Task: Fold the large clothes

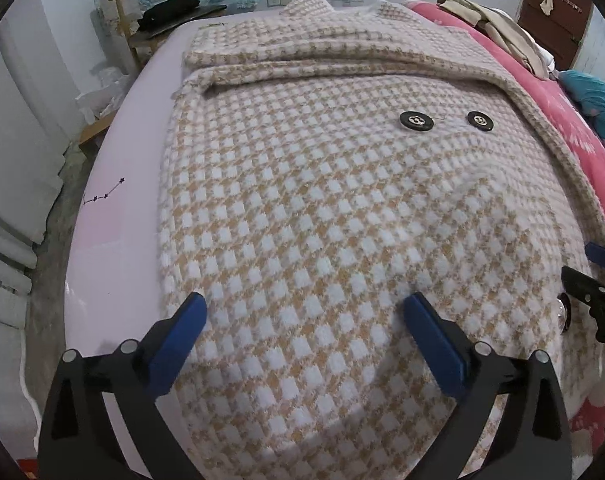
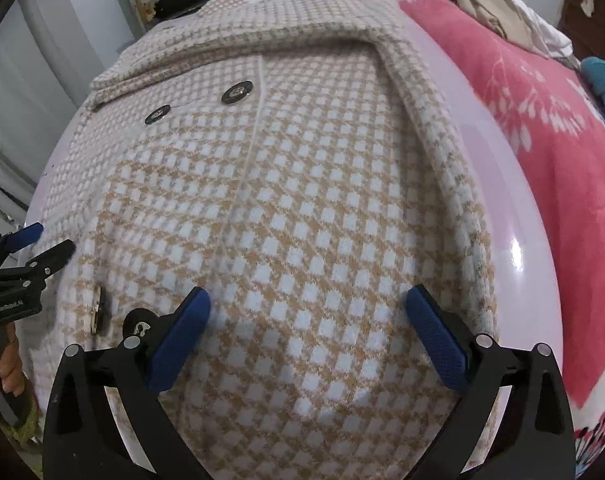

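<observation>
A large tan-and-white houndstooth coat (image 1: 322, 184) lies flat on a pale pink table (image 1: 114, 216), with both sleeves folded across its chest and two black buttons (image 1: 416, 121) showing. My left gripper (image 1: 304, 306) hovers open and empty over the coat's near left part. My right gripper (image 2: 306, 300) hovers open and empty over the coat (image 2: 302, 200) at its near right part. Each gripper shows at the edge of the other's view: the right gripper (image 1: 594, 276) in the left wrist view, the left gripper (image 2: 42, 244) in the right wrist view.
A pink floral blanket (image 2: 542, 140) with loose clothes (image 2: 482, 4) lies to the right of the table (image 2: 514, 208). A wooden chair (image 1: 150, 4) with dark items stands at the far left. White panels (image 1: 10, 216) lean on the floor at left.
</observation>
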A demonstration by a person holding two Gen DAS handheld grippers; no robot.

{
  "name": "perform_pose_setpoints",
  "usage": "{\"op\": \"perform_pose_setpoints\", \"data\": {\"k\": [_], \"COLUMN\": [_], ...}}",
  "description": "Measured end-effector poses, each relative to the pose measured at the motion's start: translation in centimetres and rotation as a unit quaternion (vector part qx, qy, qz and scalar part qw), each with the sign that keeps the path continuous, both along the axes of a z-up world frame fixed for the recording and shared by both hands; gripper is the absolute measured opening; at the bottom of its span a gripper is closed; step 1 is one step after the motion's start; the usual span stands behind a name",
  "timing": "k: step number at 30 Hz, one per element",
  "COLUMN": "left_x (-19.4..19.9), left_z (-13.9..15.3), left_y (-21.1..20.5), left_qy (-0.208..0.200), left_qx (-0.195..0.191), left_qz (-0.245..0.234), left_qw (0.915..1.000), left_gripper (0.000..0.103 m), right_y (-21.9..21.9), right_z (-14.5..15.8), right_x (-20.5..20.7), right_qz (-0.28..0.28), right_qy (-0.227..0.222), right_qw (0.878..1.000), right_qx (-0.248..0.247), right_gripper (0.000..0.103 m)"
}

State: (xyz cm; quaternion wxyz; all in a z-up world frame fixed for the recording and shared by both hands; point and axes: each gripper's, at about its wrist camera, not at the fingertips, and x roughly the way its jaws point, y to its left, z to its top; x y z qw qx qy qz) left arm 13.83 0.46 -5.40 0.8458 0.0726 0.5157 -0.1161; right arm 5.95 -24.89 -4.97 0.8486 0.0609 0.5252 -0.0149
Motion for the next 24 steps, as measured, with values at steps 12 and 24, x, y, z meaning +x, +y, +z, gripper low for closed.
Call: {"op": "perform_pose_setpoints", "data": {"k": [12, 24], "left_x": [-0.2, 0.3], "left_z": [0.0, -0.1], "left_y": [0.0, -0.1], "left_qy": [0.007, 0.014], "left_qx": [0.005, 0.009], "left_qz": [-0.002, -0.001], "left_qw": [1.0, 0.9999], "left_gripper": [0.098, 0.098], "right_y": [0.0, -0.4], "right_z": [-0.6, -0.9], "right_x": [-1.2, -1.2], "right_qz": [-0.001, 0.001], "right_qy": [-0.011, -0.009], "right_qw": [1.0, 1.0], "right_qx": [-0.002, 0.001], "right_gripper": [0.095, 0.095]}}
